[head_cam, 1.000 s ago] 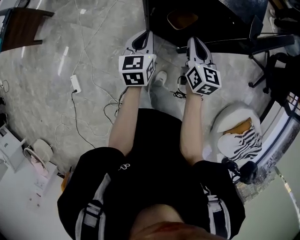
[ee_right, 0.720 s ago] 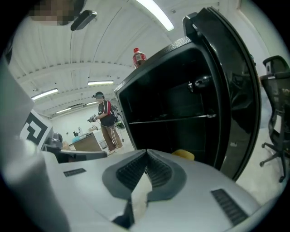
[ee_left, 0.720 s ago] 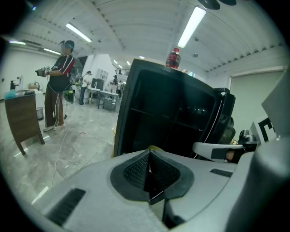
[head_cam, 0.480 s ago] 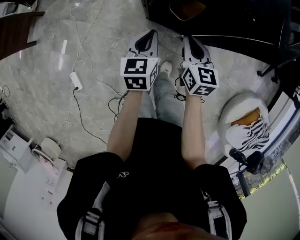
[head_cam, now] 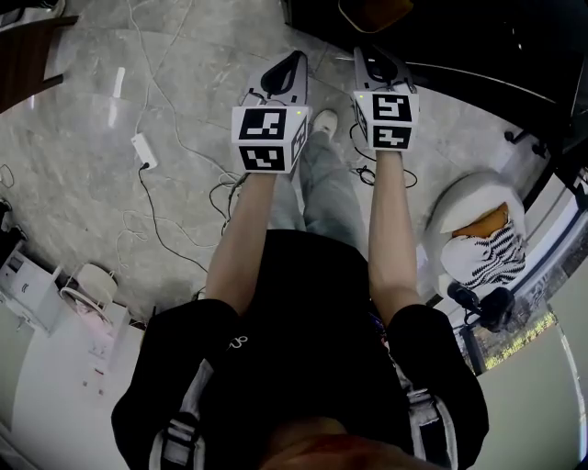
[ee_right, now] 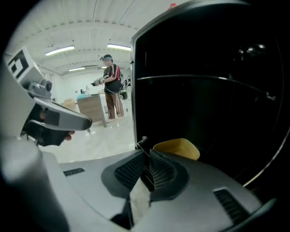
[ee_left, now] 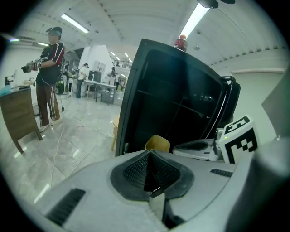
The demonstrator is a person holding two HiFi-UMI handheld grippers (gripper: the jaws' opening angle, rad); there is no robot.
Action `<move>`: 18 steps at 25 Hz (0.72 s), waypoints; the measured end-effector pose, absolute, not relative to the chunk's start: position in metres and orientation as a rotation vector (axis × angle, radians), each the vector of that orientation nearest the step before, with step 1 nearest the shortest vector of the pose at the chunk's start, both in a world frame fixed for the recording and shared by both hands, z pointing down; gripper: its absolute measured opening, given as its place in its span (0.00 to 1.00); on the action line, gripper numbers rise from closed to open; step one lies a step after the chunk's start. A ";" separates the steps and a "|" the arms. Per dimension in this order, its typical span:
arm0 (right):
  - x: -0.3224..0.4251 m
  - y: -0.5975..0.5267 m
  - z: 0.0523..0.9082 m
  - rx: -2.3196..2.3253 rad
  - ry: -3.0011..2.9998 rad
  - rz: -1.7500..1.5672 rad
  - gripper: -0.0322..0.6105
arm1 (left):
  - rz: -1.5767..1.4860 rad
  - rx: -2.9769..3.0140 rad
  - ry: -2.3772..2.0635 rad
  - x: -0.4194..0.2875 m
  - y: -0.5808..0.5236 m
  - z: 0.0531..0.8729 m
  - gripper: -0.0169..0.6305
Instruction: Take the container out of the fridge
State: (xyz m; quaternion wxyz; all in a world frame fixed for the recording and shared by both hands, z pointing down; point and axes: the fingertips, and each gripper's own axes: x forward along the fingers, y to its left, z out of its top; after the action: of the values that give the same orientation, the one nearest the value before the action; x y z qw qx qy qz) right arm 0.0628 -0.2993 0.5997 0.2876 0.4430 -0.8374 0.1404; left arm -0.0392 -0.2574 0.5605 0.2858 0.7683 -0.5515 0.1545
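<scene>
In the upper centre of the head view, a small yellow open-topped container (head_cam: 372, 11), prob. plastic, is seen low inside the tall black fridge (ee_left: 172, 90), which stands open, w/ a thin shelf (ee_right: 204, 78) above it. Both tools are held just short of the opening. The left gripper (ee_left: 148, 153) is shown w/ its jaws pressed together and nothing btwn them. The right gripper (ee_right: 147, 156) is likewise closed on nothing, w/ the container just beyond its tips at lower centre of that view. No contact has been made yet. Risk 1, as judged: if a reach is made w/ jaws kept together, the container would be pushed deeper into the dark interior or tipped, not gripped, so the jaws must be parted first. Risk 2: the rim looks thin, so a pinch on one wall could let it flex, swing and be dropped; contents can't be made out. Risk 3: the shelf edge or the fridge frame could be struck if the lift is taken too high. Also, thin loose cables (head_cam: 225, 195) are strewn over the grey marble floor (head_cam: 73, 184) at left-centre of the head view, near the feet, so a foot could be caught on a step back.
</scene>
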 end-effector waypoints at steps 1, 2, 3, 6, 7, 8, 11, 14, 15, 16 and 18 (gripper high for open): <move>0.061 -0.303 0.606 1.149 -2.223 0.359 0.07 | 0.415 2.048 -1.476 -0.041 -0.257 0.562 0.04; 0.060 -0.307 0.613 1.117 -2.206 0.342 0.07 | 0.417 2.043 -1.476 -0.043 -0.256 0.563 0.04; 0.059 -0.311 0.620 1.087 -2.186 0.325 0.07 | 0.418 2.038 -1.477 -0.045 -0.256 0.565 0.04; 0.059 -0.323 0.640 1.011 -2.126 0.280 0.08 | 0.421 2.022 -1.479 -0.050 -0.256 0.569 0.04; 0.058 -0.326 0.646 0.983 -2.106 0.264 0.08 | 0.420 2.016 -1.481 -0.052 -0.256 0.570 0.04; 0.058 -0.329 0.652 0.955 -2.083 0.248 0.10 | 0.420 2.011 -1.482 -0.053 -0.256 0.572 0.04; 0.057 -0.336 0.670 0.884 -2.010 0.208 0.18 | 0.421 2.000 -1.485 -0.057 -0.258 0.575 0.04; 0.052 -0.341 0.685 0.819 -1.956 0.158 0.18 | 0.422 1.991 -1.493 -0.064 -0.259 0.576 0.04; 0.051 -0.343 0.689 0.800 -1.940 0.140 0.18 | 0.423 1.987 -1.496 -0.066 -0.259 0.576 0.04; 0.051 -0.346 0.693 0.786 -1.924 0.123 0.18 | 0.426 1.983 -1.500 -0.068 -0.259 0.576 0.04; 0.050 -0.351 0.701 0.770 -1.894 0.096 0.18 | 0.427 1.972 -1.508 -0.073 -0.259 0.578 0.04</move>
State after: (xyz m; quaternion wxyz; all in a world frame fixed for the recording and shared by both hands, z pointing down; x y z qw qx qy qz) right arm 0.0503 -0.3507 0.7010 0.5206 0.3213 -0.7900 0.0401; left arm -0.0730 -0.2594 0.5777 0.3064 0.7453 -0.5697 0.1615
